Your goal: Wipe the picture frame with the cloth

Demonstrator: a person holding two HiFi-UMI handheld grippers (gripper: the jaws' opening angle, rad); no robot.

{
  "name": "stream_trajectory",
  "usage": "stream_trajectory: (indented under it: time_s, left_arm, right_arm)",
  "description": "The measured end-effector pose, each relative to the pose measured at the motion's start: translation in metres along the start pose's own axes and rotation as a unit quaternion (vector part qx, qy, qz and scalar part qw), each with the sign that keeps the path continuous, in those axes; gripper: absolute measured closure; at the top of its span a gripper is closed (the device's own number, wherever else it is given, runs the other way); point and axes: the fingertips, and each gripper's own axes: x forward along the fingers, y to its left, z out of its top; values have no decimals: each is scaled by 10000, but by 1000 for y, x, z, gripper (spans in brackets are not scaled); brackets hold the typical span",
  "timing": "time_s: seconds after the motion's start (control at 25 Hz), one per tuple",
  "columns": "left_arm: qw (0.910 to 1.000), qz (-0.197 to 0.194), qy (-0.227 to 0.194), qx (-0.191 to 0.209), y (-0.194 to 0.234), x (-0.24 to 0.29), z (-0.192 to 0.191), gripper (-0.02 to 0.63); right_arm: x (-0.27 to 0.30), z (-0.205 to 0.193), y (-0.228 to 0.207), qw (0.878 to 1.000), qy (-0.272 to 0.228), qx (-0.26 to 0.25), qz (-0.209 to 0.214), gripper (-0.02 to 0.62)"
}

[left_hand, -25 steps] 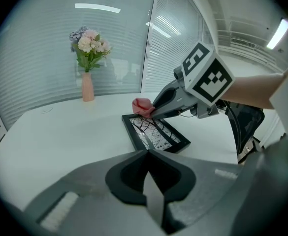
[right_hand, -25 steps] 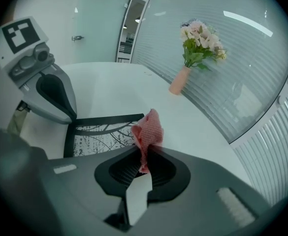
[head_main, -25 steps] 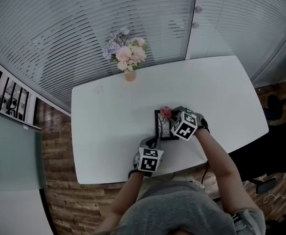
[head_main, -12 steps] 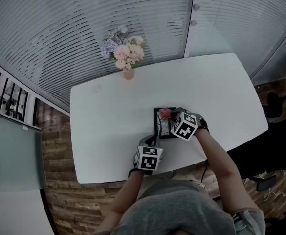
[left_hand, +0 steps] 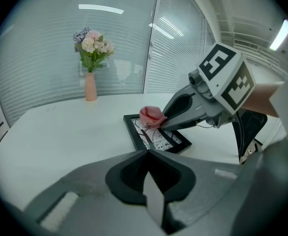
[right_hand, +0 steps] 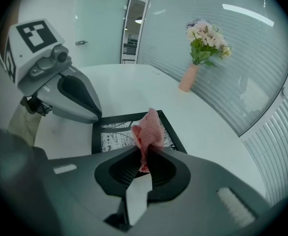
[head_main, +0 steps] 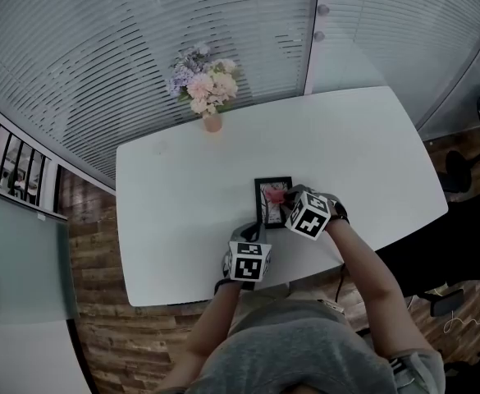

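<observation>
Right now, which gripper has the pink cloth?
The right gripper: the cloth is pinched in its jaws, over the frame. The left gripper has its jaws shut with nothing between them.

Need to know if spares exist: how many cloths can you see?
1: the pink cloth, pinched in the right claw at the picture frame on the white table. No others show.

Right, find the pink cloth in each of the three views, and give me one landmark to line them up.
Head view: the cloth is just below centre, over the picture frame's far half, at the right gripper's tip.
Left gripper view: cloth near centre, above the frame's far end.
Right gripper view: cloth at centre, standing up from the shut jaws.
Shared landmark: the flower vase, beyond the frame in every view.
</observation>
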Motion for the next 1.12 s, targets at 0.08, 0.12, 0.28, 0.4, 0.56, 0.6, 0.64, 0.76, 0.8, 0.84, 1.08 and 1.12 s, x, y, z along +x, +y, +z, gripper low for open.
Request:
stream_trajectory:
  time_s: [0.08,0.12,0.28,0.4,0.56,0.6,0.64,0.76,0.8,0.84,1.08,1.12]
  left_arm:
    - [10000,-14,-8,-15,-1,-1,1,603]
    - [10000,-27,-21,-23,-2,-1,2,603]
    - [9999,32,-96,-14,4,1,2,603]
    - [10000,13,-87,-33,2,0,3,603]
    - [10000,10,-75,-18,1,-1,2,603]
    - [10000,21,-81,-24,1,-1,3,603]
    - [10000,27,-84,-36,2,0,3,603]
    - [9999,43,-107,-57,2,1,3,603]
    - [9999,53,-121,-53,2,1,3,603]
    - [9999,61,-135,-49,2,0,4,603]
    - [9999,49,-131,-51,2,0,3,603]
    - [9999,41,-131,-44,2,0,3,603]
  right_arm:
    - [-3,-1,6,10000,4,6,50,554]
    - [-4,-2,8,10000,7,11,76,555]
    - [-6,-3,18,9999,45,-6,164,555]
    - [-9,-6,27,9997,86,-32,243,555]
    - [-12,-8,38,9993,122,-47,351,555]
    - [-12,-9,40,9992,130,-50,370,555]
    - [-13,-9,41,9991,140,-52,390,555]
    - [-14,-10,45,9987,182,-48,470,555]
    - [-15,-10,46,9986,191,-43,494,555]
    - [-15,-11,47,9985,195,-37,509,555]
    - [-17,-11,49,9989,185,6,440,555]
    - [-17,-11,49,9990,169,14,407,555]
